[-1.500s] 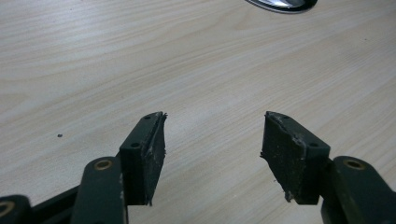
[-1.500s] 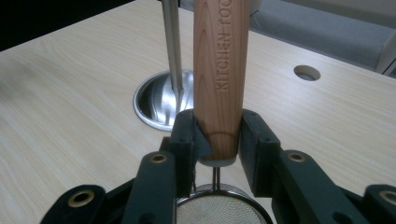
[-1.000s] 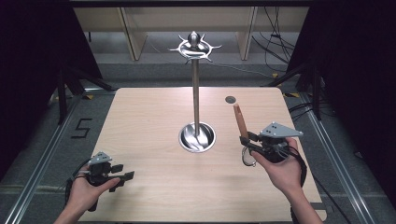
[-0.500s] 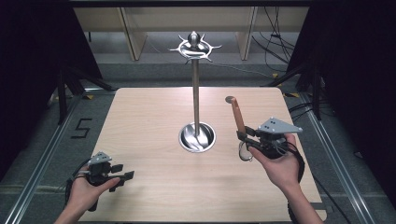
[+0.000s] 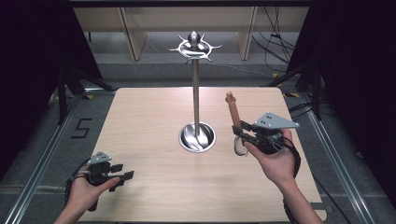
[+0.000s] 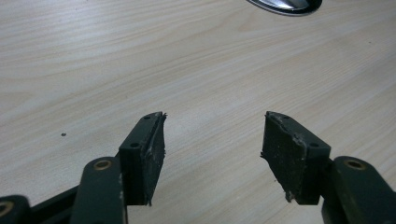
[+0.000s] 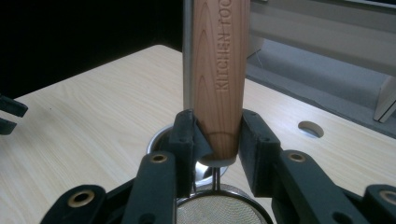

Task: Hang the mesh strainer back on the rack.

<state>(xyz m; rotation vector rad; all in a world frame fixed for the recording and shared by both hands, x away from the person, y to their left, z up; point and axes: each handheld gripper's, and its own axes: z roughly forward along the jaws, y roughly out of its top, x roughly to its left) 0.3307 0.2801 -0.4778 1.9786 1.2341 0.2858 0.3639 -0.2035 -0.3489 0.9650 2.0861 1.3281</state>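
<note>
A strainer with a wooden handle [image 5: 233, 111] stands upright, its mesh bowl [image 5: 240, 147] hanging low, right of a tall metal stand [image 5: 195, 93]. My right gripper [image 5: 243, 133] is shut on the handle's lower end. The right gripper view shows the handle [image 7: 219, 70] pinched between the pads of my right gripper [image 7: 218, 135], the mesh [image 7: 217, 212] below and the stand's pole [image 7: 187, 56] just behind. The stand has a ring of hooks [image 5: 194, 46] on top and a round shiny base [image 5: 197, 136]. My left gripper [image 5: 122, 177] rests open at the table's front left, with nothing between its pads [image 6: 212, 140].
The light wooden table [image 5: 149, 121] has a small round hole [image 7: 310, 129] near its far right. Dark curtains flank both sides. Wooden shelf legs and cables lie on the floor beyond the far edge. The stand's base [image 6: 285, 4] lies ahead of the left gripper.
The right hand has carried the strainer slightly away and to the left, so the handle's tip now covers the table's hole. The left gripper has stayed put.
</note>
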